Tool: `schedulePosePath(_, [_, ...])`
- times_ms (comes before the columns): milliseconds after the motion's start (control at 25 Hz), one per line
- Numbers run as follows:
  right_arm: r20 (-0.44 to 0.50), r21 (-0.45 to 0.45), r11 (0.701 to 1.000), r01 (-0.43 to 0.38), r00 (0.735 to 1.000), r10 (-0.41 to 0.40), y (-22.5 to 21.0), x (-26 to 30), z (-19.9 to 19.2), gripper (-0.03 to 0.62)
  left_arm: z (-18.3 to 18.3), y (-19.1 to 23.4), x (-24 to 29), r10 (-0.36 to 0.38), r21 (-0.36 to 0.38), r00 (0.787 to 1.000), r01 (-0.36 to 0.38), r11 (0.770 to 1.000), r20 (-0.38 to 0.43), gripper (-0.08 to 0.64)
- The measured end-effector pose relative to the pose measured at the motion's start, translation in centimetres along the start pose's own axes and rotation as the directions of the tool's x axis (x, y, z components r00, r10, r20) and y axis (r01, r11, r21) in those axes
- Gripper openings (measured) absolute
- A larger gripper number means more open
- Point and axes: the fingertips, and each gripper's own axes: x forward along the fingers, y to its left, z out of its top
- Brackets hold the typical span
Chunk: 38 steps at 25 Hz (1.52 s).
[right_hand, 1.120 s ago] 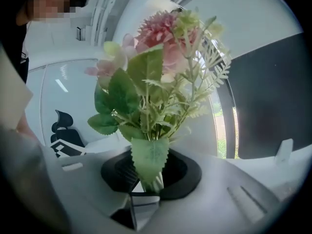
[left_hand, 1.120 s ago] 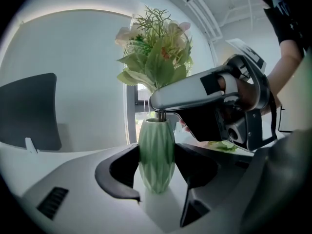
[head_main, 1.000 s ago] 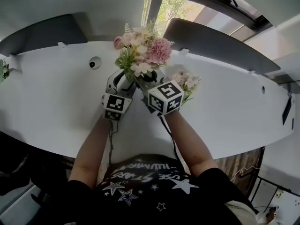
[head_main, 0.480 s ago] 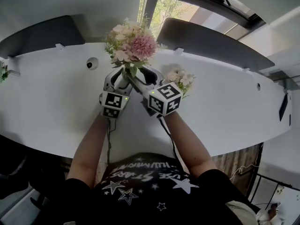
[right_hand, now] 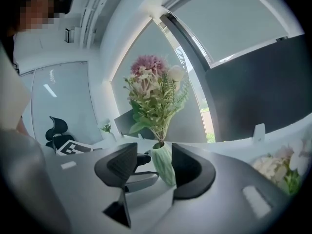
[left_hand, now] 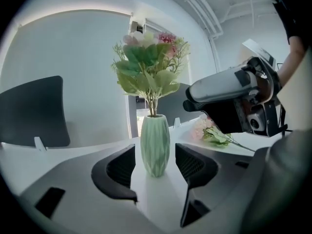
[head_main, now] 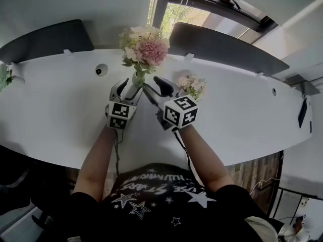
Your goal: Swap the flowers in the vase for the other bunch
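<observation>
My right gripper (head_main: pixel 153 86) has just spread its fingers, leaving the new bunch (head_main: pixel 146 47) in the vase (head_main: pixel 137 78) at 12 o'clock. My left gripper (head_main: pixel 128 86) flanks it, fingers apart. The old bunch (head_main: pixel 191 83) lies at 2 o'clock, so the swap looks done.

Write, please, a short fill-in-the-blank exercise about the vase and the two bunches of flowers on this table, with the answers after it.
1. The bouquet stands in a pale ____ vase.
2. In the head view, the other bunch lies on the white table to the ____ of the vase.
3. The largest flower in the bouquet is ____.
4. The vase stands ____ on the table, not tilted.

Missing words: green; right; pink; upright
</observation>
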Motion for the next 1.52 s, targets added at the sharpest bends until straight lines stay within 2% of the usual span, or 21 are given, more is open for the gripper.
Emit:
schedulePosePath(240, [0.046, -0.007, 0.998, 0.070, 0.997, -0.069, 0.5, -2.7, 0.0, 0.184, 0.9, -0.1, -4.0, 0.045, -0.048, 0.996, -0.042, 0.998, 0.071, 0.244])
schedulePosePath(360, [0.076, 0.009, 0.995, 0.101, 0.992, -0.102, 0.9, -4.1, 0.3, 0.124, 1.4, -0.5, -5.9, 0.037, -0.072, 0.996, -0.032, 0.997, 0.078, 0.242])
schedulePosePath(400, [0.080, 0.017, 0.994, 0.111, 0.991, -0.112, 1.0, -4.5, 0.2, 0.109, 1.2, -0.7, -6.4, 0.034, -0.078, 0.997, -0.029, 0.997, 0.073, 0.230])
schedulePosePath(520, [0.081, 0.035, 0.990, 0.139, 0.987, -0.142, 1.4, -6.0, -0.2, 0.058, 1.2, -1.4, -7.4, 0.022, -0.075, 0.995, -0.015, 0.997, 0.095, 0.121])
schedulePosePath(600, [0.084, 0.036, 0.987, 0.155, 0.984, -0.158, 1.8, -6.9, -0.4, 0.015, 1.4, -2.0, -7.9, 0.007, -0.070, 0.994, 0.001, 0.998, 0.107, 0.108])
schedulePosePath(720, [0.095, 0.035, 0.985, 0.169, 0.981, -0.172, 2.3, -8.2, -0.5, 0.003, 1.8, -3.0, -8.5, -0.013, -0.057, 0.993, 0.020, 0.998, 0.118, 0.034])
schedulePosePath(920, [0.106, 0.021, 0.988, 0.152, 0.982, -0.153, 2.9, -10.0, -0.2, 0.003, 3.7, -4.6, -9.7, -0.014, -0.054, 0.987, 0.023, 0.998, 0.161, 0.010])
schedulePosePath(1240, [0.108, 0.040, 0.994, 0.100, 0.989, -0.104, 3.8, -13.3, -0.7, 0.003, 3.9, -7.9, -11.7, 0.019, -0.076, 0.991, -0.009, 0.997, 0.131, 0.008])
schedulePosePath(1520, [0.096, 0.017, 0.999, 0.043, 0.994, -0.044, 4.4, -19.2, -1.8, 0.003, 3.8, -13.6, -14.0, 0.070, -0.085, 0.989, -0.059, 0.995, 0.132, 0.008])
